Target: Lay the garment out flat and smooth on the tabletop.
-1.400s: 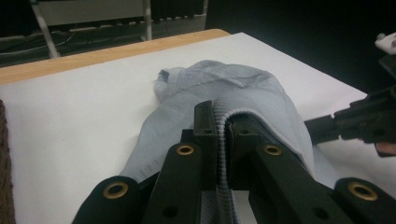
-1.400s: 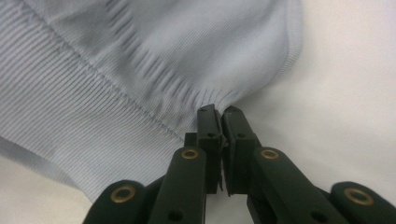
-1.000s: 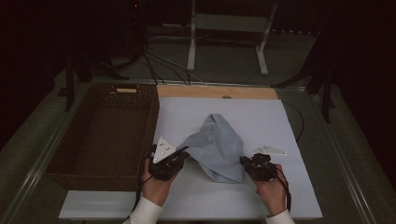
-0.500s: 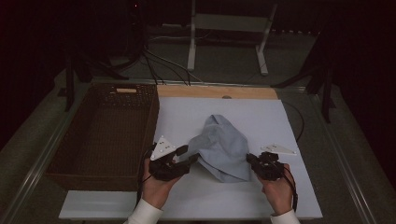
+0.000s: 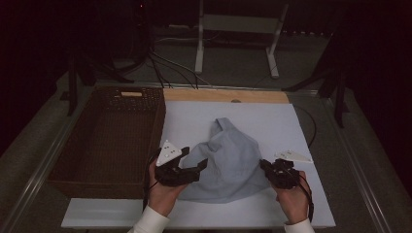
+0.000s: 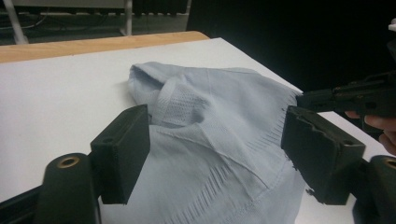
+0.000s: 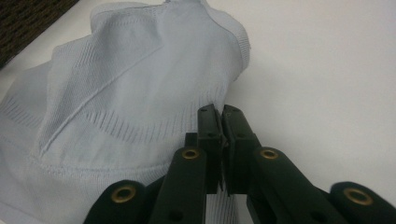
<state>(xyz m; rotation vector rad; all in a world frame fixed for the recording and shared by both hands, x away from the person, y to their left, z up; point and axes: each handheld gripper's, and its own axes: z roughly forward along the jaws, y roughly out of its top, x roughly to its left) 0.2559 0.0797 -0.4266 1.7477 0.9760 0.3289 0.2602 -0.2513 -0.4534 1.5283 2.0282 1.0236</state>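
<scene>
A pale blue knitted garment (image 5: 227, 162) lies crumpled near the middle of the white tabletop (image 5: 282, 121), a little closer to the near edge. Its fabric is soft and thin, with fine ribbed bands, a patch of small mesh holes and a raised seam that runs slantwise across it. One rolled, tube-like end points toward the far edge of the tabletop, where a strip of bare light wood shows.

The left gripper (image 5: 194, 165) is at the garment's left edge. Its fingers (image 6: 122, 151) are blocky black pads with a matte, slightly rough surface; they have just been opening and now stand wide apart, with the cloth lying between them but not pressed by them.

The right gripper (image 5: 265, 166) is at the garment's right edge. Its fingers (image 7: 209, 140) are closed tightly on the hem of the garment, so the ribbed border is pinched between the two flat pads. Brass-coloured rivets shine on its black arms.

A dark brown woven basket (image 5: 145, 102), rectangular and deep, stands against the left edge of the tabletop.
</scene>
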